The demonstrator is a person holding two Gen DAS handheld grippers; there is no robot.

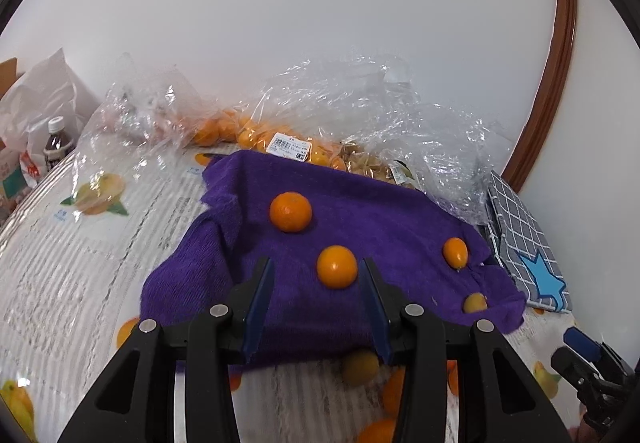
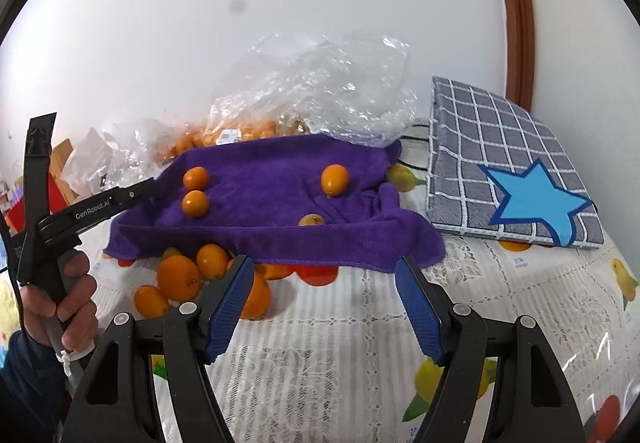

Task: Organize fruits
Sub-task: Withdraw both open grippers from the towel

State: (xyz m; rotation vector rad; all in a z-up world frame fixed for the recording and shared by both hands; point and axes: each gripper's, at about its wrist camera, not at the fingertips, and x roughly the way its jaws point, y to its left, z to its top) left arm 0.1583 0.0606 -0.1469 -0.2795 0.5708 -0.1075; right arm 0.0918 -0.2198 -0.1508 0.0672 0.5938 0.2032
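Note:
A purple towel (image 1: 360, 211) (image 2: 280, 163) lies on the fruit-print tablecloth. On it sit a tangerine (image 1: 291, 212), a round orange (image 1: 337, 267) (image 2: 195, 203), an oval orange fruit (image 1: 455, 252) (image 2: 335, 180) and a small yellowish fruit (image 1: 475, 302) (image 2: 312, 220). My left gripper (image 1: 316, 267) hovers over the towel's near-left part, open, with the round orange just beyond its tips and untouched. In front of the towel's edge lies a pile of oranges (image 2: 179, 277). My right gripper (image 2: 324, 261) stands open and empty at the towel's front edge, beside the pile.
Crumpled clear bags (image 1: 360, 103) (image 2: 320, 83) holding more oranges line the wall behind the towel. A grey checked pad with a blue star (image 2: 500, 163) (image 1: 524, 243) lies to the right. A bottle (image 1: 56, 143) and white bags (image 1: 44, 95) stand far left. A hand (image 2: 68, 295) holds the left gripper's handle.

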